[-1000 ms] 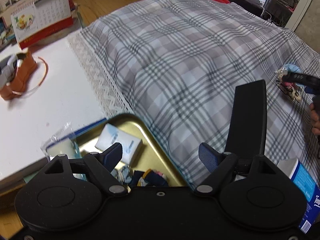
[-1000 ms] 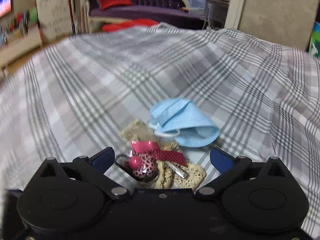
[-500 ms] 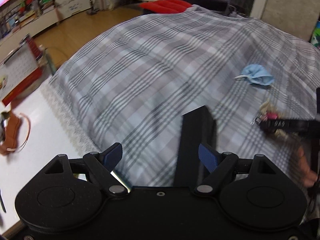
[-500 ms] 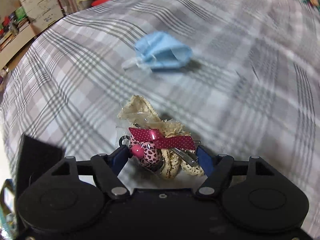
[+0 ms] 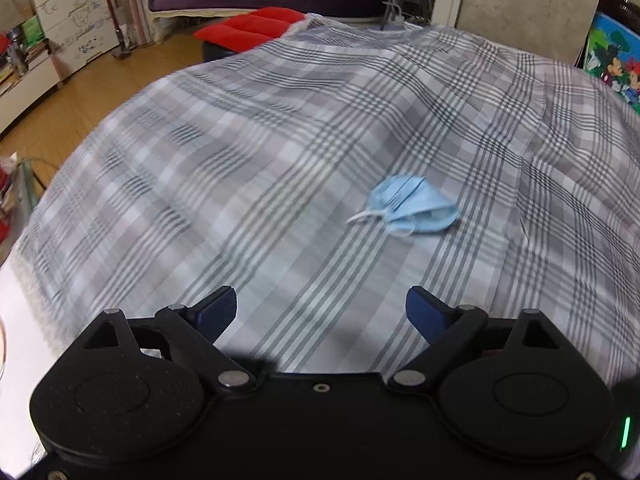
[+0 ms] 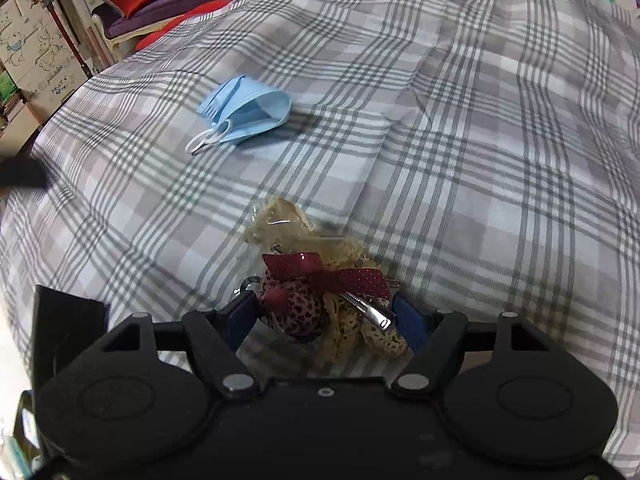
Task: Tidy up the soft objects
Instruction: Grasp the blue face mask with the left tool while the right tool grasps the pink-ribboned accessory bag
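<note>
Here the right gripper [image 6: 324, 316] clamps an unlabelled hair-clip bundle [image 6: 320, 296]; no legible writing.

One blue face mask [image 5: 412, 210], one bundle of hair accessories [image 6: 324, 300] (lace, ribbon, clip), one plaid cloth [image 5: 280, 140].

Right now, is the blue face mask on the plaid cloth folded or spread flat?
Folded. The blue face mask is doubled over on itself, its open edge curving like a pocket, with both white ear loops together at one end on the plaid cloth.
</note>
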The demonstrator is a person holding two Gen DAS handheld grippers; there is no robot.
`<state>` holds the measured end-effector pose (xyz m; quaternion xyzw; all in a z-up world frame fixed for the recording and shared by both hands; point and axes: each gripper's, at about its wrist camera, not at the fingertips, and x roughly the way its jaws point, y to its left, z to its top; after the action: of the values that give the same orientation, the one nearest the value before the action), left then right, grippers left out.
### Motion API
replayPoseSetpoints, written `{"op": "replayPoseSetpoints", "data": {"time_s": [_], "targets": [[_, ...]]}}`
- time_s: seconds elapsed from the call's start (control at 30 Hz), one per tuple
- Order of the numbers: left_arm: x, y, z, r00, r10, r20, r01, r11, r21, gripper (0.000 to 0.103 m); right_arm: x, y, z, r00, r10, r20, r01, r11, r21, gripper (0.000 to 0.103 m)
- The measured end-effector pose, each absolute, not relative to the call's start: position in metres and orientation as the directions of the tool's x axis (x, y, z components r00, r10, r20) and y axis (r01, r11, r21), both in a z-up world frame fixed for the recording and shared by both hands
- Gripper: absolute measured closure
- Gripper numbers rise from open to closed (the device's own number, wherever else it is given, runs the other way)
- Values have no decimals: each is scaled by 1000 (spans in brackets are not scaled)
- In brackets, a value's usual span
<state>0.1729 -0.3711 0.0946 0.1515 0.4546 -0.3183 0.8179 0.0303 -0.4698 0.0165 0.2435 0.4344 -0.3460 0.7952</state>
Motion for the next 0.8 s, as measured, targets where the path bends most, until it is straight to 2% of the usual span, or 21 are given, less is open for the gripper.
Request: {"op": "replayPoseSetpoints", "data": {"time_s": [0.33, 0.8], "targets": [[210, -464, 56, 329, -373, -867, 672, 738, -63, 14, 29, -469, 20, 419, -412, -809, 755, 652, 59, 31], [233, -522, 2, 285, -339, -897, 687, 725, -56, 11, 32, -473, 17, 425, -418, -803, 752, 657, 57, 31]]}}
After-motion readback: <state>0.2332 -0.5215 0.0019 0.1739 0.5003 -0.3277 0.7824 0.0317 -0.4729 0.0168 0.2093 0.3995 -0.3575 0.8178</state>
